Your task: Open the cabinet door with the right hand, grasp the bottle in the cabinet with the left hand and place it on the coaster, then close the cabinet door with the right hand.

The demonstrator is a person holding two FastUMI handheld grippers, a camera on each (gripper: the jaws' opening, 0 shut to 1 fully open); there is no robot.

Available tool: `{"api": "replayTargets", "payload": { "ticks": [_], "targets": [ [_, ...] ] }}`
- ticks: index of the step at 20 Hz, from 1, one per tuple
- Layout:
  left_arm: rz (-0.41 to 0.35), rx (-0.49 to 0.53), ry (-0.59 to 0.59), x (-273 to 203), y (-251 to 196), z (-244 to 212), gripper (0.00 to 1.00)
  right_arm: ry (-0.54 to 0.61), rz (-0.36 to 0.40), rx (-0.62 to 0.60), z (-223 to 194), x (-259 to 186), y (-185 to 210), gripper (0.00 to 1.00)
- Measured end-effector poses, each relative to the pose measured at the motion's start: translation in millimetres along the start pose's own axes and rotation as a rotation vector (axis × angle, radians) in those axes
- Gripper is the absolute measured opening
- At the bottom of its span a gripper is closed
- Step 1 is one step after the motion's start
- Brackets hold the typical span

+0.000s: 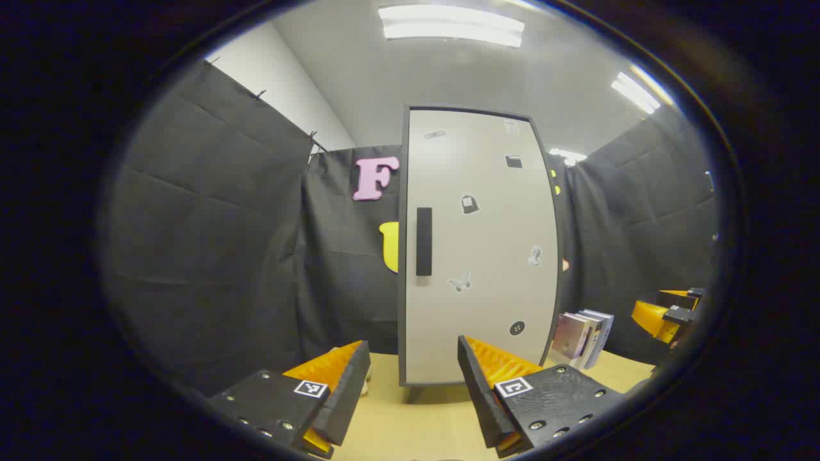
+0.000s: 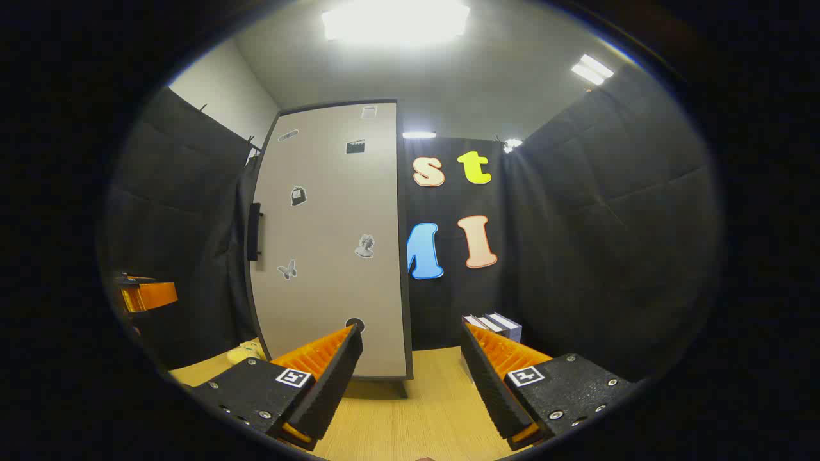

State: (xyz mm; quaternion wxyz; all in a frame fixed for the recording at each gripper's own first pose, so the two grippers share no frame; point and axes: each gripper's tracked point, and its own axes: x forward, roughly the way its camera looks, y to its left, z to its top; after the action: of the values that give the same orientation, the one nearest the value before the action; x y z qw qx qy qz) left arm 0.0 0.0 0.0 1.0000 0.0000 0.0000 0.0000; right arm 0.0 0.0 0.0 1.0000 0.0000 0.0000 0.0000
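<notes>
While both grippers hang above the pale wood-grain worktop, the tall light-grey cabinet stands upright at the back with its flat matte door shut; the bottle and the coaster cannot be made out.

Left gripper view: the left gripper faces the cabinet door nearly square-on. Its fingers stand apart with nothing between them; their inner faces are ribbed. The door carries a dark, upright, rectangular bar handle near its left edge, a dark frame around the panel, and several small flat stickers. A short dark foot shows under the cabinet. Just to the cabinet's right, a small row of books stands on the worktop, leaning slightly. Farther right, near the edge, part of the right gripper shows.

Right gripper view: the right gripper sits more to the cabinet's right, so the door appears at an angle and the handle is seen edge-on. Its fingers are also apart and empty, with ribbed inner faces. The books' tops show just behind its right finger. A pale yellow soft-looking object lies on the worktop at the cabinet's lower left; what it is cannot be told. Part of the left gripper shows at the far left.
</notes>
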Motion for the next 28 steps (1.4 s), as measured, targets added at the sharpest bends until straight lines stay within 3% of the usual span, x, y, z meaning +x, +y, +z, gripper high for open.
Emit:
{"api": "replayTargets", "payload": {
  "ticks": [10,22,28],
  "targets": [
    [0.036,0.010,-0.028,2.9,4.8,11.9,0.79,-0.012,0.019,-0.008,4.2,8.2,7.0,0.95],
    [-0.019,0.031,-0.038,10.2,-8.6,16.3,0.79,-0.027,-0.028,-0.016,10.1,4.4,-5.7,0.95],
    [-0.003,0.024,-0.043,-1.6,7.0,21.7,0.79,-0.044,0.000,-0.003,25.1,13.2,10.1,0.95]
  ]
}}
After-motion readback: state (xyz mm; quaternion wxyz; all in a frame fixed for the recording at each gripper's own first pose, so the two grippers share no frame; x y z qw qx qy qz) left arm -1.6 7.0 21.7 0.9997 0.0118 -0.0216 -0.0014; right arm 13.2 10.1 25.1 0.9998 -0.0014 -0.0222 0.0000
